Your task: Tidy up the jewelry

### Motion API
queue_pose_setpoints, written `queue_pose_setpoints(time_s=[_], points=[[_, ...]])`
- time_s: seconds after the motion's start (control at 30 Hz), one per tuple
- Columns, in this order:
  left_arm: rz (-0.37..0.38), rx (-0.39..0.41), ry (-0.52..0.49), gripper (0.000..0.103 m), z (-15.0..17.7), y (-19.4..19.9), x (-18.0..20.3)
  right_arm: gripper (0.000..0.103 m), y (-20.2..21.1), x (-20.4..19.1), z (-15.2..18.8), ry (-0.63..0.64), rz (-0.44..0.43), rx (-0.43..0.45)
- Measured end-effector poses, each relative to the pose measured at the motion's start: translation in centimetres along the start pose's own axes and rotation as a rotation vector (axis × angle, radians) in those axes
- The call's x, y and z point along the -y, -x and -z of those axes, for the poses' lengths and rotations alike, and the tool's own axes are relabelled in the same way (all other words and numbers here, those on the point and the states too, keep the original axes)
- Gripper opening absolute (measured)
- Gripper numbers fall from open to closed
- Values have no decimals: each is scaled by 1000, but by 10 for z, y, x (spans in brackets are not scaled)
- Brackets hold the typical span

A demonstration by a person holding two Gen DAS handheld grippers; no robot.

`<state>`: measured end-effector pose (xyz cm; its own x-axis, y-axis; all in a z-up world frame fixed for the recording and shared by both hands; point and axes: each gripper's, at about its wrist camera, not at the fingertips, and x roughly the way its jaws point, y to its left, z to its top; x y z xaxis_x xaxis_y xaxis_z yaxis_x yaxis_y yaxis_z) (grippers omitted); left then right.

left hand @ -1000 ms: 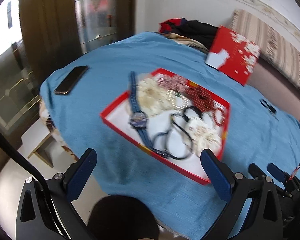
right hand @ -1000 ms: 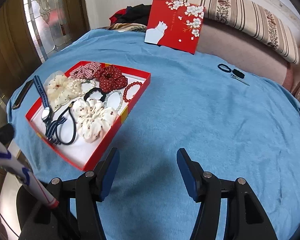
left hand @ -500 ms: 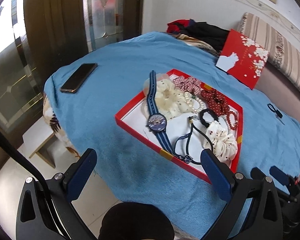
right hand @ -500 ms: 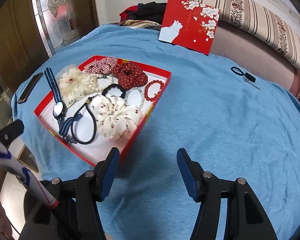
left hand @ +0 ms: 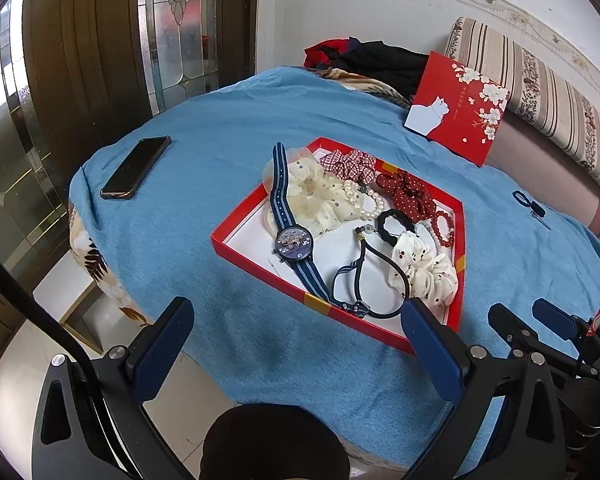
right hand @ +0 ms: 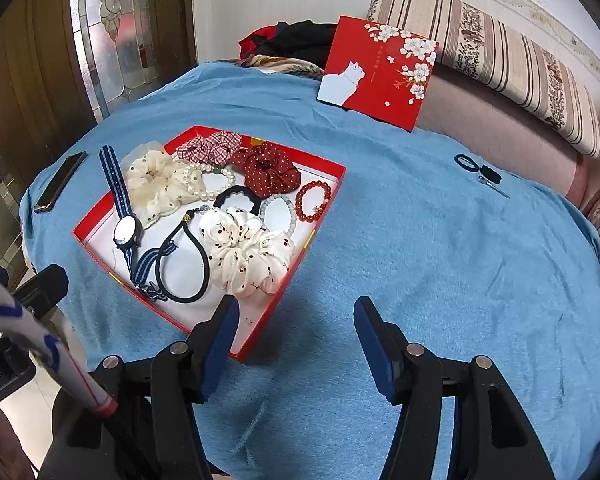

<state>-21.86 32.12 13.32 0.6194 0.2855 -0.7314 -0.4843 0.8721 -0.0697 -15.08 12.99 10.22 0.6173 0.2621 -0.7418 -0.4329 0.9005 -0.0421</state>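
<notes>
Here both tongs (left hand: 296,340) (right hand: 296,332) gape empty; phone (left hand: 136,167), red card (right hand: 378,70), scissors (right hand: 488,178) surround the tray (right hand: 324,200)

Both wrist views angled down over the bed, sharing the red tray (left hand: 240,227) (right hand: 332,188), left from its left

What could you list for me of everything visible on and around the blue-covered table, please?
tray: 1, red, white inside, left part of table
watch: 1, navy striped strap, over tray's left edge
scrunchies: 4, cream, cherry-print, red dotted, red check, in tray
bead bracelets: 3, red, pale, pearl, in tray
hair ties: 2, dark, in tray
phone: 1, black, left of tray
lid: 1, red, white cat, leaning at back
small dark items: few, far right on cloth
tablecloth: 1, blue
left hand-held gripper: 1, open, empty
right hand-held gripper: 1, open, empty
</notes>
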Motion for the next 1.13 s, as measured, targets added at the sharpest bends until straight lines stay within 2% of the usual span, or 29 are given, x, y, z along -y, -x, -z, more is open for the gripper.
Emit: queue_pose_setpoints(time_s=[0.8, 1.0, 1.13], points=[[-5, -12, 38, 103, -1, 0, 0, 66, 2, -2, 1, 10, -3, 8], [-27, -10, 53, 103, -3, 3, -3, 67, 0, -6, 4, 14, -22, -3], [-63, 19, 15, 103, -6, 13, 2, 67, 1, -1, 5, 1, -35, 0]])
